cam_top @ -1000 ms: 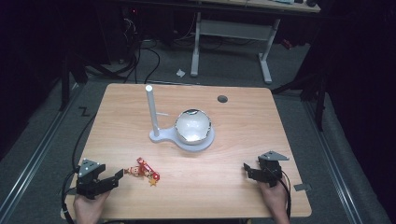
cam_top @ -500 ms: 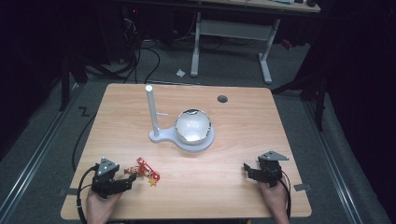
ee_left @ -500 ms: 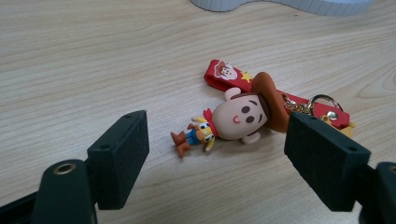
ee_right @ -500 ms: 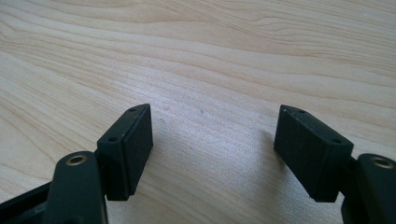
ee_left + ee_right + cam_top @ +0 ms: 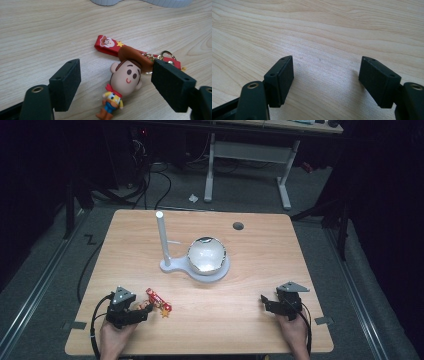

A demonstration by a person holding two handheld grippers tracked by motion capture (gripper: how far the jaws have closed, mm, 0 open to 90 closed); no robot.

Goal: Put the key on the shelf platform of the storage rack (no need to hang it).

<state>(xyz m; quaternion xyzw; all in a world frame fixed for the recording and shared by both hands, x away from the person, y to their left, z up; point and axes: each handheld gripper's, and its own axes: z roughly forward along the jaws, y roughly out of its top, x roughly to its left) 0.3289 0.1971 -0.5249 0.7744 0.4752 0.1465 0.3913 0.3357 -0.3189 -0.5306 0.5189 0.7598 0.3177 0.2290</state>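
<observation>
dim room, grey floor, light wooden desk (image 5: 260, 285) in the middle. at desk centre, a white stand (image 5: 172, 262) with an upright post and a shiny bowl (image 5: 206, 255) on its round base. near the front left edge, a cowboy keychain (image 5: 125, 75) lying flat, red strap (image 5: 107, 46) stretched behind the head. left gripper (image 5: 116, 81) low over the desk, jaws spread wide either side of the figure, right pad near the hat, no clear contact. right gripper (image 5: 325, 77) near the front right edge, jaws apart over bare wood, well apart from the keychain.
</observation>
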